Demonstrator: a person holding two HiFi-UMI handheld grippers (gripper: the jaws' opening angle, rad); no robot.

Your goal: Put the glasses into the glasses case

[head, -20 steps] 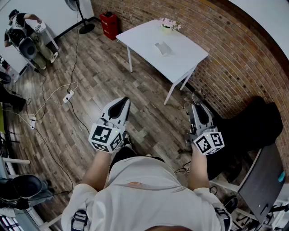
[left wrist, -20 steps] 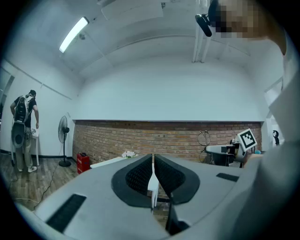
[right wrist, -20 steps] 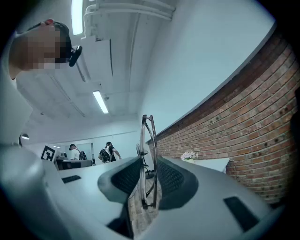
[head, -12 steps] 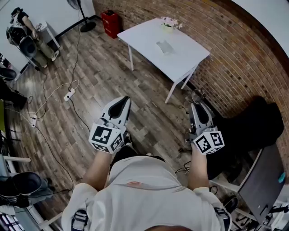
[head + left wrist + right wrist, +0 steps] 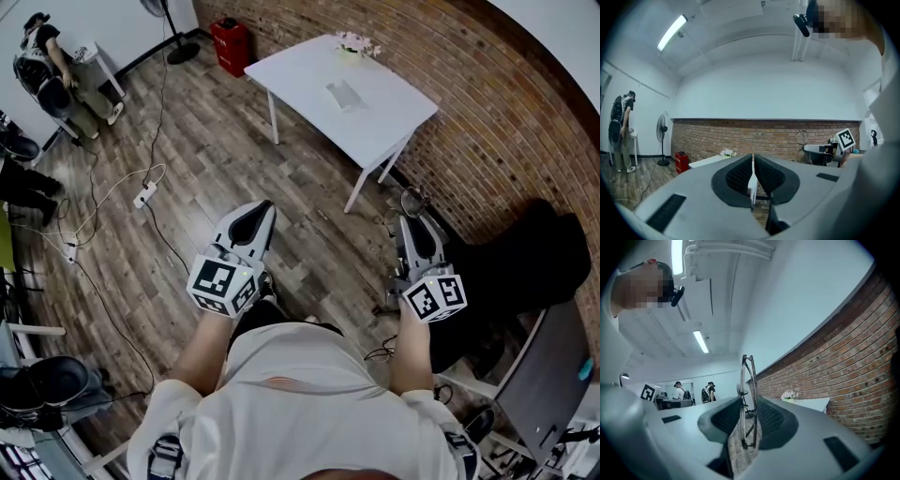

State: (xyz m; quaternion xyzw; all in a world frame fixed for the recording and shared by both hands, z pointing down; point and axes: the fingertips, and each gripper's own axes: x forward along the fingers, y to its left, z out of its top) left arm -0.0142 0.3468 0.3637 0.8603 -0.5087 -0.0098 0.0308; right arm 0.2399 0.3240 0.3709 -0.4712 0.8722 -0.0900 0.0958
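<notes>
Plainly, glasses point(image 5: 747, 394) upright in right claw point(image 5: 413, 222), square-marker cube point(image 5: 434, 297) behind.

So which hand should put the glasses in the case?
Right. The right gripper grips the thin wire-framed glasses; the left gripper is shut, empty. The pale grey case lies on the white table ahead.

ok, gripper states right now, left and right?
Left gripper: closed, nothing between its tongs.
Right gripper: closed on the glasses.
</notes>
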